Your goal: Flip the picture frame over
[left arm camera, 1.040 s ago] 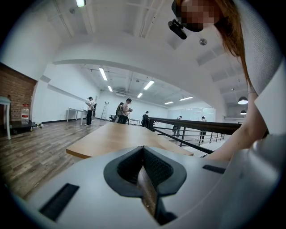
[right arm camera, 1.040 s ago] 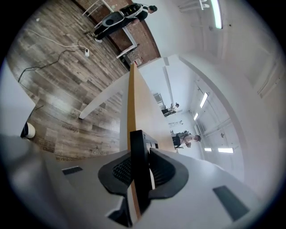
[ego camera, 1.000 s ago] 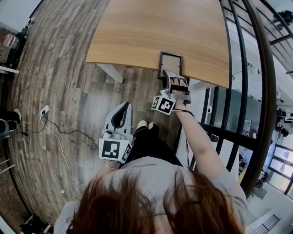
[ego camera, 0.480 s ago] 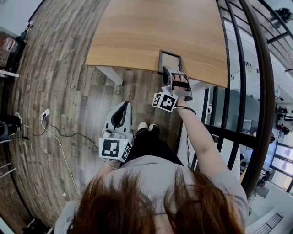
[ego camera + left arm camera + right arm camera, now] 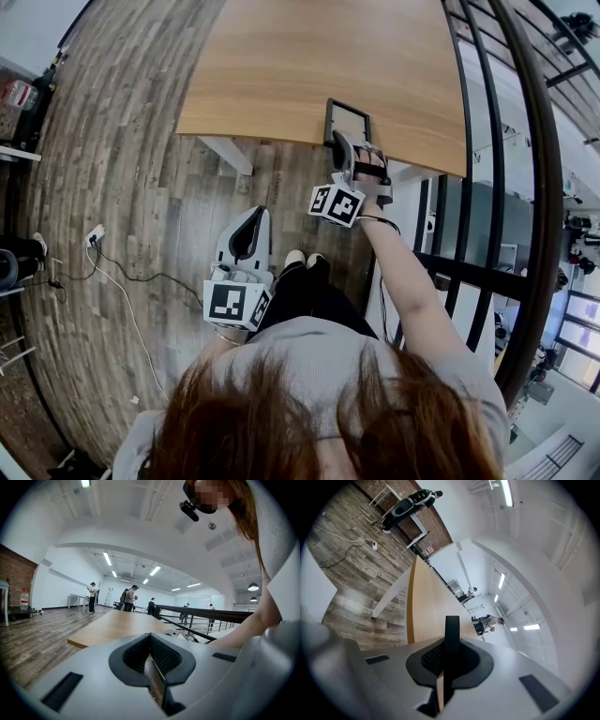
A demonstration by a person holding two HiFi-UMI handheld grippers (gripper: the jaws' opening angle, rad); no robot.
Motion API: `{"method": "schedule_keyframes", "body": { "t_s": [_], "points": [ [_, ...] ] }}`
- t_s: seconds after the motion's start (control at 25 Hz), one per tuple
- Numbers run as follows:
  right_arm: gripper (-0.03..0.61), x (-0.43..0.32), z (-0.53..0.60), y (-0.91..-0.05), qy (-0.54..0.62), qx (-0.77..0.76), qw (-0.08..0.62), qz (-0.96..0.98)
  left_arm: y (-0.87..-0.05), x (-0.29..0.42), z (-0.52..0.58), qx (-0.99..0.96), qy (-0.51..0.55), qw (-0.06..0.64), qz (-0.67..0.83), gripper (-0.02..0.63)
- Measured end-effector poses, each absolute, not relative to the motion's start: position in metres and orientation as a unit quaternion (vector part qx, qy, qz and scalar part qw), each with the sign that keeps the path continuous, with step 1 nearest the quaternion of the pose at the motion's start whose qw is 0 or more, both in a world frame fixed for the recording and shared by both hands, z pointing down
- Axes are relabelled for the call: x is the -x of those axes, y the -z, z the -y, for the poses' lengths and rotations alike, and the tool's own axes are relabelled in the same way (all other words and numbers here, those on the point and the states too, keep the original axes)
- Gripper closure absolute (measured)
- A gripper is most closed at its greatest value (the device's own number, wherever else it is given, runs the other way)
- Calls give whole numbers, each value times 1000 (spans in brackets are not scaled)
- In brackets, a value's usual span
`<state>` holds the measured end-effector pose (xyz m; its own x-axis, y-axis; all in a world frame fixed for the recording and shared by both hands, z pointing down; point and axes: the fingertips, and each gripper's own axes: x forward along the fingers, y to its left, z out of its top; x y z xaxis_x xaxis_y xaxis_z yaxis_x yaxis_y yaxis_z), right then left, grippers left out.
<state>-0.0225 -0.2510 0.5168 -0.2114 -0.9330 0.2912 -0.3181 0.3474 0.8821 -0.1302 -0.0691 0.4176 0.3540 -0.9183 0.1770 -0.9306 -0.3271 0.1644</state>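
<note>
A wood-plank floor (image 5: 112, 187) lies beneath the person's left tongs (image 5: 256, 216), which are clenched on nothing. Beyond them, at the near edge of a light wooden surface (image 5: 300, 56), the right tongs (image 5: 343, 142) grasp the dark picture frame (image 5: 349, 120) by its near rim. A black railing (image 5: 487, 169) runs along the right.

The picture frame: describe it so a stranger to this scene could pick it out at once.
Start at the large wooden table. At its near edge, toward the black railing, is the picture frame, a dark-rimmed rectangle with a pale centre. The right tool is shut on its near edge.
</note>
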Motion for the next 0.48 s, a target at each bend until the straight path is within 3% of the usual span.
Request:
{"method": "schedule_keyframes", "body": {
  "t_s": [0.32, 0.48],
  "points": [
    [548, 23, 261, -486, 321, -493, 389, 709, -418, 131, 71, -815, -29, 120, 566, 607],
    [549, 16, 270, -460, 227, -547, 297, 749, -419, 128, 74, -816, -32, 123, 564, 607]
  ]
}}
